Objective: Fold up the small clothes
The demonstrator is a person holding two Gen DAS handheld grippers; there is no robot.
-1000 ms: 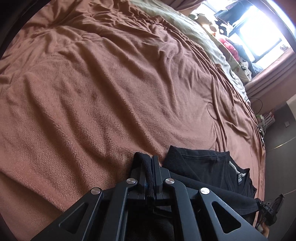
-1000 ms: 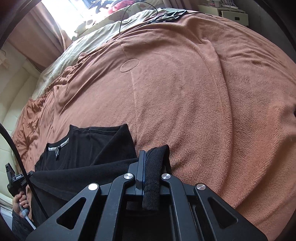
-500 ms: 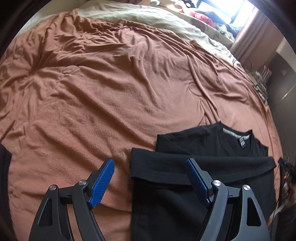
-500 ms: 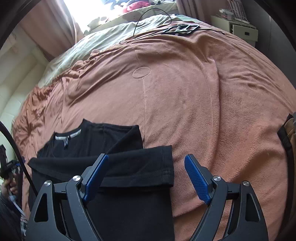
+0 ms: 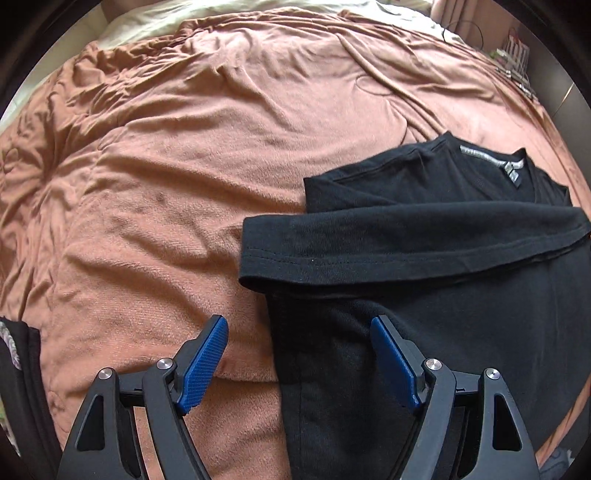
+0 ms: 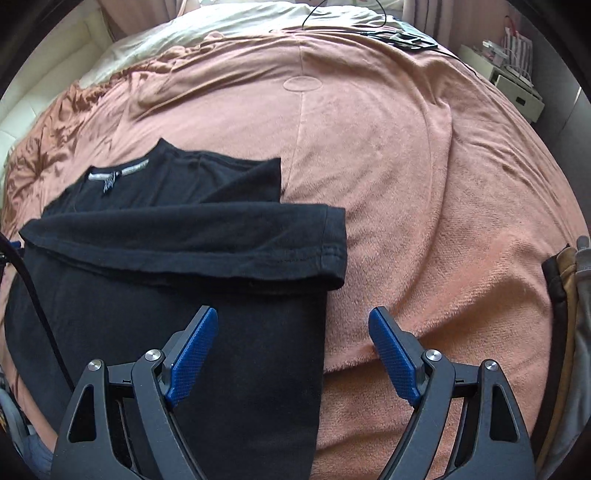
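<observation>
Left gripper (image 5: 298, 354) hovers low over the near edge of the bed, jaws spread wide, blue pads (image 5: 202, 360) bare, nothing between them; its left finger sits above the brown blanket (image 5: 166, 177), its right finger above black cloth. Black T-shirt (image 5: 424, 280) lies flat on the blanket toward the near edge, collar and neck label (image 5: 511, 170) pointing to the far side of the bed, lower part folded up so the stitched hem (image 5: 332, 264) runs crosswise over the body; sleeve tucked in beneath that band. Shirt's near end is cut off by the frame and by the gripper body. At the left edge of the left view a dark garment (image 5: 22, 373) with a pale patterned strip shows only partly; what it is cannot be told. Right gripper (image 6: 291, 349) likewise low and level, jaws fully apart, gripping nothing; left finger above the shirt (image 6: 177, 280), right finger above bare blanket (image 6: 406, 166). A black cable (image 6: 37, 314) crosses the shirt's left side in the right view. At the right edge, stacked fabrics (image 6: 569, 317) in black, tan and grey are cut off. Far corner of the bed carries dark flat objects (image 6: 406, 38) with cords, too small to identify; a pale sheet (image 6: 221, 29) shows along the far edge.
</observation>
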